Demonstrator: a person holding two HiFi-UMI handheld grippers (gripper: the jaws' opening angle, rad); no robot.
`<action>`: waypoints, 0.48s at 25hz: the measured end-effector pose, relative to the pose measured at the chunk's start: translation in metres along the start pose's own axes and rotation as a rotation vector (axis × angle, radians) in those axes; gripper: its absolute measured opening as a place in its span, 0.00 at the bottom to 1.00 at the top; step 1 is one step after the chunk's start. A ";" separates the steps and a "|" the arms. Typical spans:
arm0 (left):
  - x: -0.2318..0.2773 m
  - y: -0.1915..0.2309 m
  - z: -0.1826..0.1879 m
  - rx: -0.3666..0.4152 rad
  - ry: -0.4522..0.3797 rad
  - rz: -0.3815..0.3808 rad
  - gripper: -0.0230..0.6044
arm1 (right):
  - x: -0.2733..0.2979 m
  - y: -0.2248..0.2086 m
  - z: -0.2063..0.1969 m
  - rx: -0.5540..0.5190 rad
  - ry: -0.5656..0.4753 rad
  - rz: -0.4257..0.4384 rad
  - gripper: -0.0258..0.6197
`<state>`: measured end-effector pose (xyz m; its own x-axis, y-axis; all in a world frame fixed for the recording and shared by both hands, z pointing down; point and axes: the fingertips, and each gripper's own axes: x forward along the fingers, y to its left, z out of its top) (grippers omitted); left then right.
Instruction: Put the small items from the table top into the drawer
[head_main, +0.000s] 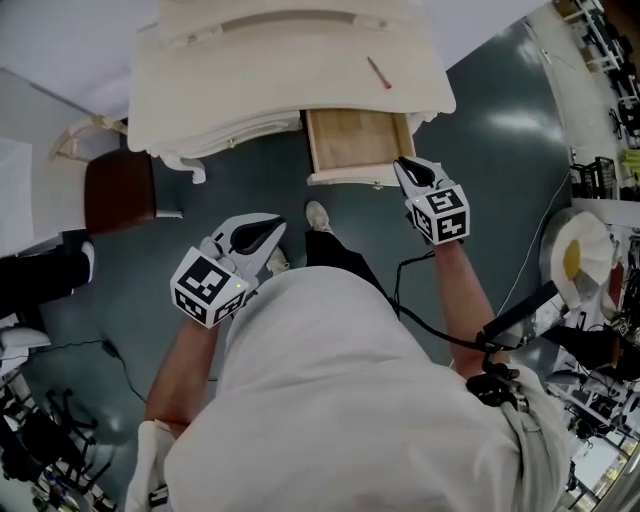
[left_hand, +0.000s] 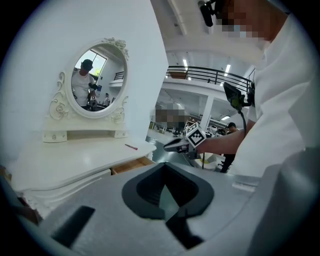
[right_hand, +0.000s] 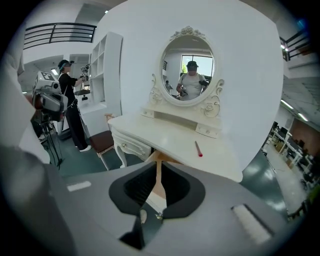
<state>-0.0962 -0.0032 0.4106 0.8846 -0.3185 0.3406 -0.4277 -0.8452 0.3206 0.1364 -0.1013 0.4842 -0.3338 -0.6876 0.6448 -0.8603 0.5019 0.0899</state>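
Drawer (head_main: 358, 140) is pulled open and looks empty, likely ready for loading. Red pen (head_main: 379, 72) lies on the table top (head_main: 250, 70). Right gripper (head_main: 401, 165) hovers at the drawer front. Left gripper (head_main: 279, 224) hangs low, clear of the work. Both are closed and hold nothing.

One cream-white carved dressing table (head_main: 280, 70); on it, one slim red stick (head_main: 379, 73) and one oval white-framed mirror (right_hand: 187, 65); under it, one open pale wooden drawer (head_main: 355, 140); beside it, one brown-seated stool (head_main: 120, 190).

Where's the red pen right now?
In the head view, the pen lies on the right side of the table top, just behind the open drawer.
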 end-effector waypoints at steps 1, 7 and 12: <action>0.003 0.004 0.005 -0.004 -0.005 0.011 0.04 | 0.007 -0.012 0.002 -0.002 0.003 -0.004 0.09; 0.028 0.039 0.032 -0.037 -0.017 0.073 0.04 | 0.067 -0.080 0.013 0.010 0.029 -0.001 0.11; 0.052 0.055 0.051 -0.049 -0.012 0.120 0.04 | 0.114 -0.124 0.019 0.026 0.051 0.024 0.15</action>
<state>-0.0644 -0.0885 0.4011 0.8288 -0.4211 0.3685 -0.5386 -0.7790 0.3210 0.1977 -0.2519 0.5315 -0.3346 -0.6477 0.6845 -0.8625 0.5032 0.0545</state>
